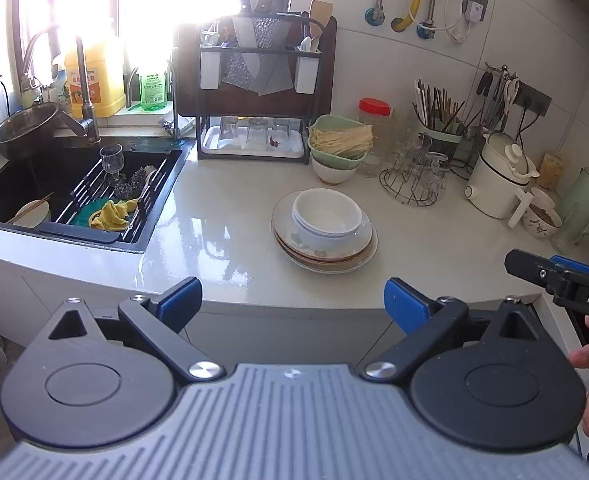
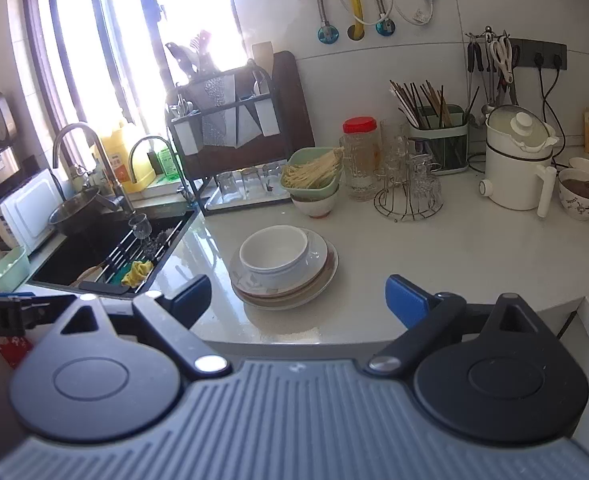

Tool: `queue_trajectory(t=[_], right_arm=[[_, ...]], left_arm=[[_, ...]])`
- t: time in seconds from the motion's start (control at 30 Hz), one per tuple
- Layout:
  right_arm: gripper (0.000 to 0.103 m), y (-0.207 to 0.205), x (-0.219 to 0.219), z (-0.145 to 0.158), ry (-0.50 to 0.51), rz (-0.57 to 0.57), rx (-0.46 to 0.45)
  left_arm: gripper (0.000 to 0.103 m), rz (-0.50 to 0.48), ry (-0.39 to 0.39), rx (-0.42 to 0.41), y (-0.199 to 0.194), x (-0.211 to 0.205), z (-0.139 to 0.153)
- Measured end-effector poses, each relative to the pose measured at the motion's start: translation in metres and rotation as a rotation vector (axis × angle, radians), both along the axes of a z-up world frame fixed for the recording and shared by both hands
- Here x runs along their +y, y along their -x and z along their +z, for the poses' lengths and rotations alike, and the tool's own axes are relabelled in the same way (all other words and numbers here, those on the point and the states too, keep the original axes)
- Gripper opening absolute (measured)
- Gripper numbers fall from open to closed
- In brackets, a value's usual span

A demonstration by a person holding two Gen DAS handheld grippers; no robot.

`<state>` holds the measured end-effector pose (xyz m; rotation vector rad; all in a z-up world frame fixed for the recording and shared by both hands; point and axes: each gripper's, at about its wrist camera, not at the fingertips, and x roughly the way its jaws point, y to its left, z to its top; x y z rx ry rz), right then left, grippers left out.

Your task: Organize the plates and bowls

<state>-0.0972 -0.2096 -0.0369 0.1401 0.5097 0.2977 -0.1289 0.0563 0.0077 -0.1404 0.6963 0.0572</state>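
Observation:
A stack of white bowls [image 1: 328, 218] sits on a stack of plates [image 1: 358, 254] in the middle of the pale countertop [image 1: 222, 208]. The bowls [image 2: 272, 254] and plates [image 2: 318, 276] also show in the right wrist view. My left gripper [image 1: 292, 304] is open and empty, held back from the counter's front edge, short of the stack. My right gripper [image 2: 298, 300] is open and empty, also in front of the counter edge. The right gripper's tip shows at the right edge of the left wrist view [image 1: 550, 272].
A black sink [image 1: 54, 184] with a drying rack, wine glass and yellow cloth lies to the left. A knife and glass rack [image 1: 254, 92], a green noodle bowl [image 1: 340, 142] on a white bowl, a glass holder [image 1: 416, 176], a white kettle [image 1: 498, 176] and a chopstick holder line the back.

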Motion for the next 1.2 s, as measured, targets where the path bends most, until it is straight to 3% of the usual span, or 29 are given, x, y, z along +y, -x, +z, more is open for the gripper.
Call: queue_trajectory(t=[1.2], right_arm=[[0.096, -0.001, -0.008, -0.005, 0.016, 0.005, 0.013]], left_arm=[[0.099, -0.058, 0.007, 0.020, -0.019, -0.020, -0.004]])
